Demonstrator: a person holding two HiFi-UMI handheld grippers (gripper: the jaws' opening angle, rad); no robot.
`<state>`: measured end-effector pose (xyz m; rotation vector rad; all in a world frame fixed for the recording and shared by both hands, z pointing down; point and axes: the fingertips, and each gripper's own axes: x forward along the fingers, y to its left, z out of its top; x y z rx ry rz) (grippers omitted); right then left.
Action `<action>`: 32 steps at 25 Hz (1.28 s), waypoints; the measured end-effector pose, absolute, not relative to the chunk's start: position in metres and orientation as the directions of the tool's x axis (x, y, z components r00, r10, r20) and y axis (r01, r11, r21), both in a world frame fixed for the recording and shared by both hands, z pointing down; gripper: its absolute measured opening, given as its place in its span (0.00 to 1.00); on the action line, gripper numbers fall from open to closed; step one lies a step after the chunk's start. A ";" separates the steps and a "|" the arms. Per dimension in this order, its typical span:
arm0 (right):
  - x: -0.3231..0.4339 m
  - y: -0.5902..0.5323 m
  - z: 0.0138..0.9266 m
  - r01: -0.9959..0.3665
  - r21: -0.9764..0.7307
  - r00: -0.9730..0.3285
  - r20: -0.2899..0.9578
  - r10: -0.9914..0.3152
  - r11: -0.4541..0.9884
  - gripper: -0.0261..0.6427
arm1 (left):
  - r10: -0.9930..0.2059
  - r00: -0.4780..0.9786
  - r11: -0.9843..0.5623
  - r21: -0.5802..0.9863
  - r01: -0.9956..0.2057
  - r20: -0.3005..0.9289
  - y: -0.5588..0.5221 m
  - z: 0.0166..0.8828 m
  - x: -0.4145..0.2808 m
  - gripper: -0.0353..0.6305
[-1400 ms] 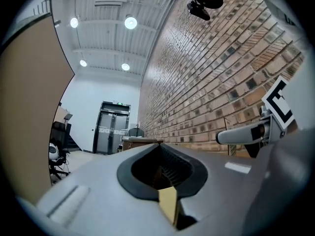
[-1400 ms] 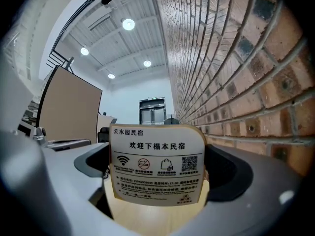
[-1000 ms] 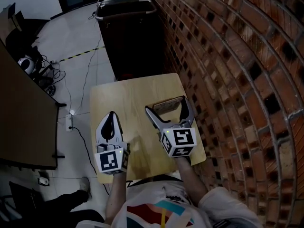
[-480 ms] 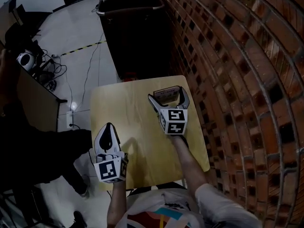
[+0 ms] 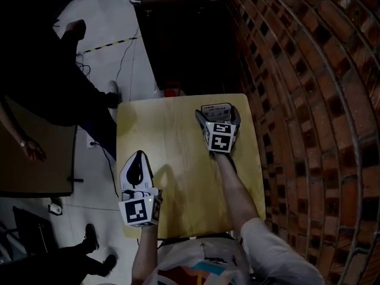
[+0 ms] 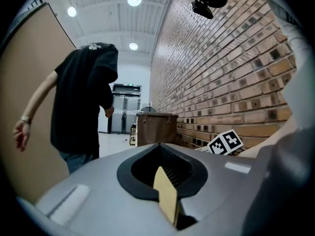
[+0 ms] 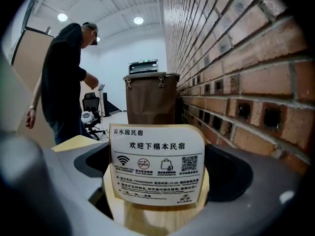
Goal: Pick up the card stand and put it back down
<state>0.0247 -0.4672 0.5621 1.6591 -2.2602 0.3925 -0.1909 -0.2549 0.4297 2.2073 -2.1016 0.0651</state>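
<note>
The card stand [image 5: 216, 108], a white printed card on a wooden base, stands upright near the far right of the light wooden table [image 5: 172, 141]. My right gripper [image 5: 218, 119] is open, with one jaw on each side of the stand. In the right gripper view the card stand [image 7: 156, 166] fills the space between the jaws, and I cannot tell whether they touch it. My left gripper [image 5: 136, 166] is shut on nothing and hovers over the table's near left edge. Through the left gripper view only its own shut jaws and the right gripper's marker cube [image 6: 225, 142] show.
A brick wall [image 5: 309, 100] runs close along the table's right side. A dark cabinet [image 5: 178, 34] stands just beyond the far edge. A person in black [image 5: 53, 70] stands at the left by a brown desk [image 5: 29, 165]. Cables lie on the floor.
My right gripper has moved forward until its open jaws flank the card stand. The left gripper has stayed put. A person has walked in at the left.
</note>
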 end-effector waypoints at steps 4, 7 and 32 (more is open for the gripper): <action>0.025 -0.474 0.572 -0.958 -0.039 -0.273 0.422 -0.864 0.284 0.90 | -0.993 0.040 -0.036 0.038 -0.999 0.107 -0.259 0.434 -0.195 0.06; 0.025 -0.475 0.580 -0.960 -0.040 -0.266 0.441 -0.857 0.277 0.90 | -0.993 0.037 -0.033 0.037 -0.999 0.111 -0.260 0.435 -0.194 0.06; 0.028 -0.411 0.475 -0.938 -0.128 -0.342 0.195 -0.919 0.322 0.80 | -0.997 0.066 -0.063 0.060 -0.996 0.043 -0.239 0.410 -0.173 0.06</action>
